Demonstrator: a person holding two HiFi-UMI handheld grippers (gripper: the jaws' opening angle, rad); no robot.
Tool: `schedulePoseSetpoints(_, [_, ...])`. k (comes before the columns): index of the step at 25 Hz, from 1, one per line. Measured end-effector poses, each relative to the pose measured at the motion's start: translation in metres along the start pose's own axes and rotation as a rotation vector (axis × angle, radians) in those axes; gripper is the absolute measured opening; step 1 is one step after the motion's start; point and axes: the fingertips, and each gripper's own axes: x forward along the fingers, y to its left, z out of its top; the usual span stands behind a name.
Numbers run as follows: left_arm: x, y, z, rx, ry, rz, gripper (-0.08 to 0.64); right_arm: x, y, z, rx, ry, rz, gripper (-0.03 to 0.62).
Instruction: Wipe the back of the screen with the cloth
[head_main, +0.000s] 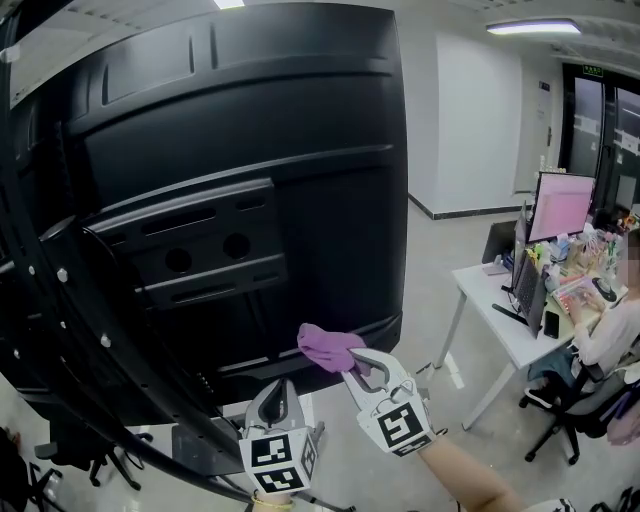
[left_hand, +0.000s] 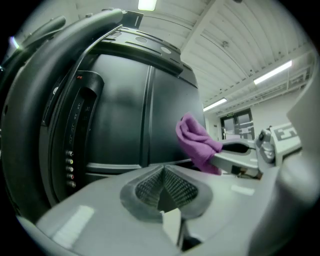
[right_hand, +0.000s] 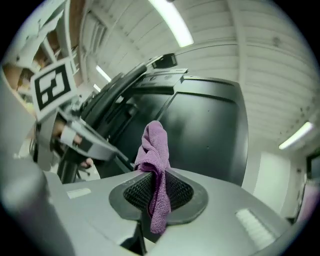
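Observation:
The black back of a large screen (head_main: 250, 150) fills the head view on its stand. My right gripper (head_main: 352, 366) is shut on a purple cloth (head_main: 328, 347), bunched at its tips and held against the screen's lower edge. In the right gripper view the cloth (right_hand: 154, 155) stands up from the closed jaws with the screen (right_hand: 210, 130) behind it. My left gripper (head_main: 279, 398) is shut on nothing, just below the screen and left of the right one. The left gripper view shows the cloth (left_hand: 196, 141) and the screen's port column (left_hand: 70, 165).
Black cables and stand arms (head_main: 60, 330) run down the left side. To the right stands a white desk (head_main: 500, 320) with a lit monitor (head_main: 560, 205) and clutter; a person (head_main: 615, 330) sits there on an office chair. Grey floor (head_main: 440, 260) lies between.

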Motion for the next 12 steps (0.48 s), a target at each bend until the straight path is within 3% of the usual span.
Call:
schedulePoseSetpoints(3, [-0.004,-0.005,-0.001,0.003,-0.016,-0.011,0.008,-0.016,0.002,0.008,0.174,-0.058,-0.012,0.046])
schedulePoseSetpoints(7, [-0.006,-0.009,-0.010,-0.015,-0.016,-0.015,0.009,-0.031,0.003,-0.004,0.334,-0.039,-0.066,0.046])
schedulePoseSetpoints(12, [-0.006,-0.008,-0.021,-0.031,-0.003,-0.013,0.009,-0.039,0.008,-0.020,0.374,-0.010,-0.075,0.044])
